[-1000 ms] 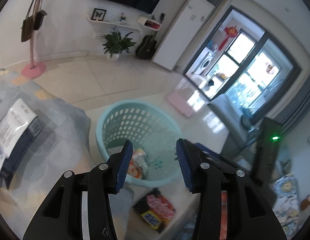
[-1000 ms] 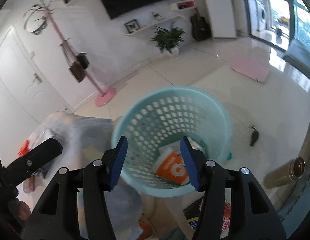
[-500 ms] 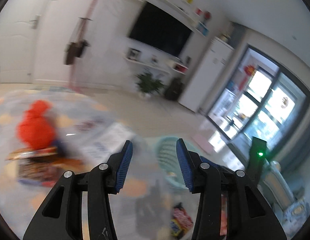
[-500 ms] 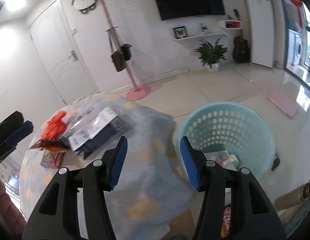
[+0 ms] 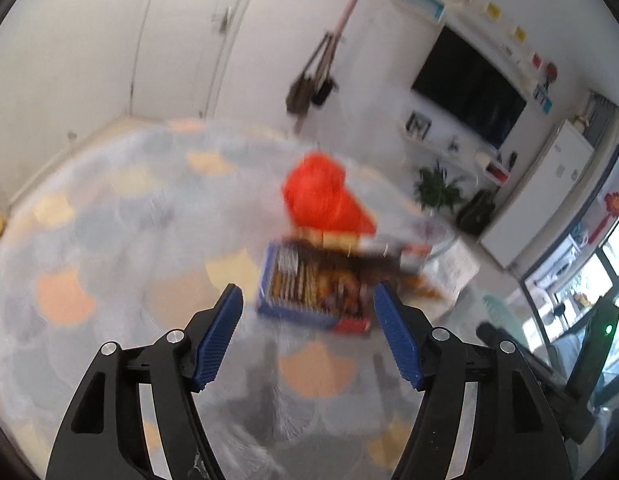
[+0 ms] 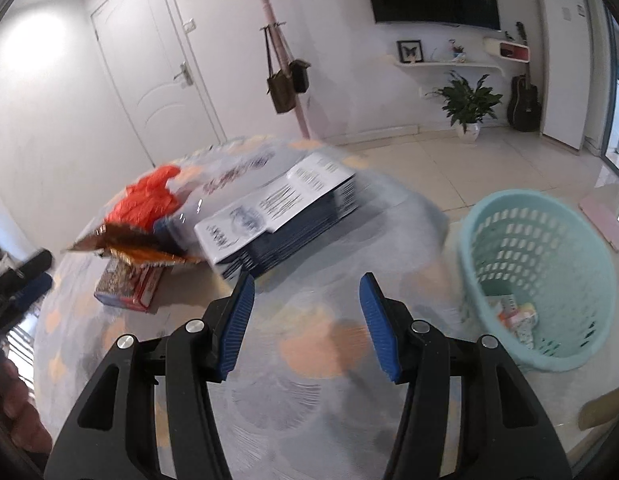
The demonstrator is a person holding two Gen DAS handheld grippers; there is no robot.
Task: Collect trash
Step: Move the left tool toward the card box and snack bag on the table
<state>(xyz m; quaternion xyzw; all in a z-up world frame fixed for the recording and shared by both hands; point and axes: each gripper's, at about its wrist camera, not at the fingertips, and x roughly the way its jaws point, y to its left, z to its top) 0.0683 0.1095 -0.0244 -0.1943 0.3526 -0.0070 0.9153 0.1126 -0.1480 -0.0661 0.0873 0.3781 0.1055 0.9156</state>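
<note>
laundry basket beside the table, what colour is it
Light turquoise, with rows of holes in its wall: the laundry basket shows best in the right wrist view.

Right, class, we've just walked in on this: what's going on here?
A person with a gripper in each hand is collecting trash from a round table. Both grippers are empty. The left gripper, jaws opening, faces a blue box beside an orange bag. The right gripper hangs open over bare cloth, short of a dark pack. A teal basket beside the table already holds some wrappers.
</note>
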